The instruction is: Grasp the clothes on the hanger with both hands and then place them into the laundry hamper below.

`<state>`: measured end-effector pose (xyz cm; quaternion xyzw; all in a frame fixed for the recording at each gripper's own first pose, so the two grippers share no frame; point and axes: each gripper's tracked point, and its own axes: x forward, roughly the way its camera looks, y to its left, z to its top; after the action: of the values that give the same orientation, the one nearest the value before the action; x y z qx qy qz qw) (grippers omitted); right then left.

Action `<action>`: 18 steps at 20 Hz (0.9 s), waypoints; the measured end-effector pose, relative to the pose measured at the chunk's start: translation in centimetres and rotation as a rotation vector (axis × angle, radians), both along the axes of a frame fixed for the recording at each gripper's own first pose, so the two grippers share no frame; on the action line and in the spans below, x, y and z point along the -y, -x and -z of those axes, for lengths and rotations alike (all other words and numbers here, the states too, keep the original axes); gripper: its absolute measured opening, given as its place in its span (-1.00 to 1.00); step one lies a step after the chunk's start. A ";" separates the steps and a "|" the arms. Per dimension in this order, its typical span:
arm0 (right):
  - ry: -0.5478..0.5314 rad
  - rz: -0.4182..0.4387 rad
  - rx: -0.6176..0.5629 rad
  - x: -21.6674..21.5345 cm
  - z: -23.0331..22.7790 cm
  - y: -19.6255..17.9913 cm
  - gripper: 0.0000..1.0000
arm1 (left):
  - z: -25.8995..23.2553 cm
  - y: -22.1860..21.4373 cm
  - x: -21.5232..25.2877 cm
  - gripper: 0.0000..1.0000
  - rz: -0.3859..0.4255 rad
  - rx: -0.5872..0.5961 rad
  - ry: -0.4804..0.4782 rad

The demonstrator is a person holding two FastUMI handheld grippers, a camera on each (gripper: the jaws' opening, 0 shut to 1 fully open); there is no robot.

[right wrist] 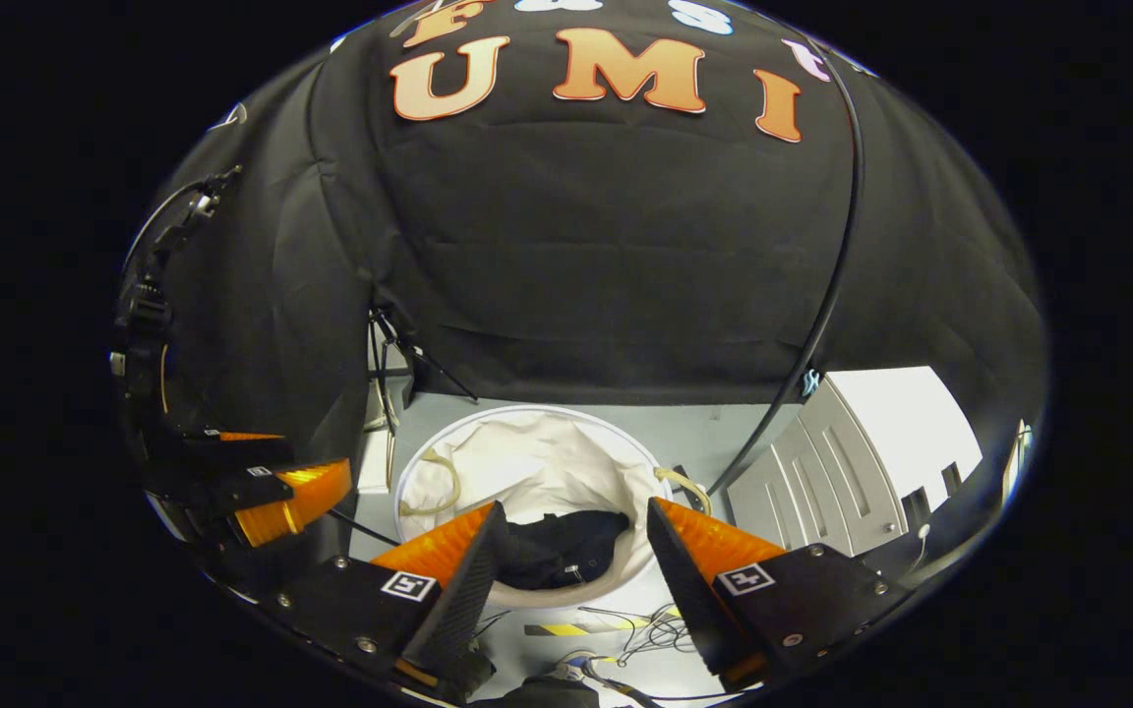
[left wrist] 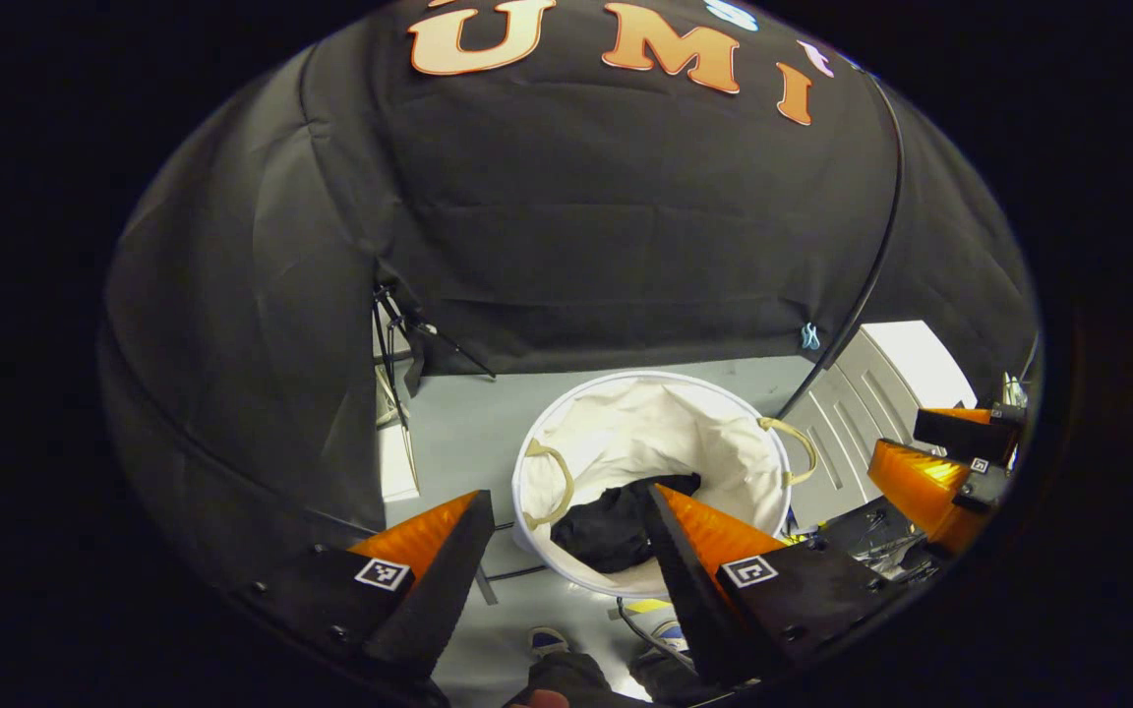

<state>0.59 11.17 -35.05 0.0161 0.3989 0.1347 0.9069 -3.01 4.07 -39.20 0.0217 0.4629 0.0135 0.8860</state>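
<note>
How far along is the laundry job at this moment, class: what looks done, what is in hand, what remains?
Done: the dark garment lies inside the white hamper on the floor. In hand: nothing; the left gripper and the right gripper are both open above the hamper, with their fingers spread wide. Left: seemingly nothing but drawing the grippers away.
</note>
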 end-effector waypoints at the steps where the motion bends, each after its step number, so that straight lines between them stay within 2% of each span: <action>1: -0.005 0.006 0.005 0.2 -0.5 0.1 0.77 | -0.8 -0.1 0.1 0.99 0.001 0.018 0.005; 7: -0.049 0.057 0.102 2.4 -7.7 0.3 0.81 | -8.3 -0.8 0.0 0.98 -0.007 0.158 0.006; 12: -0.099 0.124 0.222 5.4 -16.2 -0.2 0.85 | -16.0 -1.2 -0.2 0.98 -0.007 0.304 -0.002; 18: -0.122 0.149 0.364 8.3 -25.4 -0.3 0.84 | -25.9 -1.9 -0.5 0.96 -0.022 0.499 -0.003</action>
<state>0.85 2.87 -9.70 0.0760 0.2174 0.0917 0.9688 -1.07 4.59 -13.27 0.0141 0.2302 0.0289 0.9726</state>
